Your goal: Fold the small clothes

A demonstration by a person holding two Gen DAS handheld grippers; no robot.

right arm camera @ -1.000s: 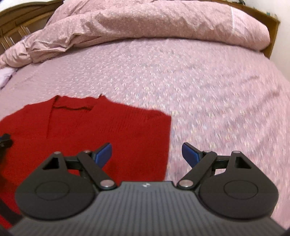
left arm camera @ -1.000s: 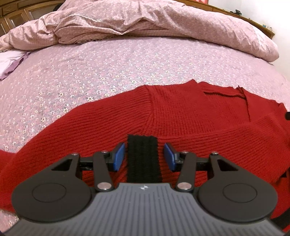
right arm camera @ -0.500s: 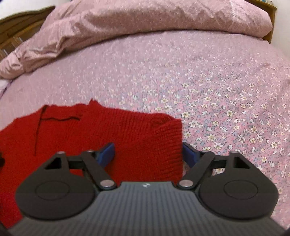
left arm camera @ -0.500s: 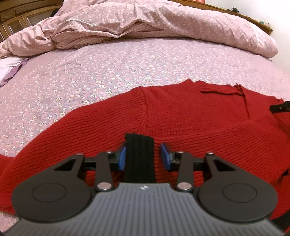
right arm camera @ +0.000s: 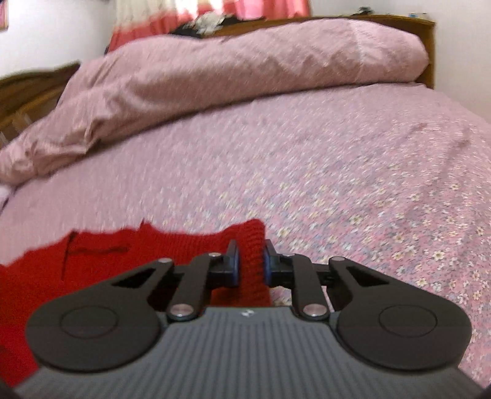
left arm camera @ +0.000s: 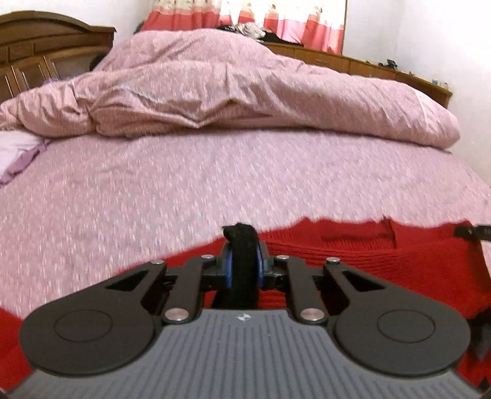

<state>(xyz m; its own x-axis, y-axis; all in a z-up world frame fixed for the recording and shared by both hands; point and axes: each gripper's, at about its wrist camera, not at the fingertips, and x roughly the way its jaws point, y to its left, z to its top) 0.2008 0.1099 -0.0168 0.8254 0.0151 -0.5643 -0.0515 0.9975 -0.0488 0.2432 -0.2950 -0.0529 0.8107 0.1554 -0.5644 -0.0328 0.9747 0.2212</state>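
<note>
Now we have both grippers pinched on the red sweater [left arm camera: 368, 254], which lies spread on the bed [left arm camera: 214, 184] close in front of us. Our left gripper [left arm camera: 244, 268] has its fingers drawn in tight on a black cuff [left arm camera: 242, 261]; the blue pads press both sides of it, and its top end pokes up above them. Red knit spreads out to the right of that grip, and at the far right edge of the left view a dark piece of our other gripper shows.

Our right gripper [right arm camera: 250, 264] is closed almost fully on a bunched fold of the sweater [right arm camera: 122, 254] at its right-hand edge, the red knit squeezed between the two pads and standing up a little above them. From there the sweater runs off to the left, flat on the flowered sheet [right arm camera: 368, 199].

Beyond it a crumpled pink duvet [left arm camera: 245, 92] is heaped across the far side of the bed, with a wooden headboard [left arm camera: 46, 40] and red-and-white curtains [left arm camera: 245, 15] behind. Both views are blurred.
</note>
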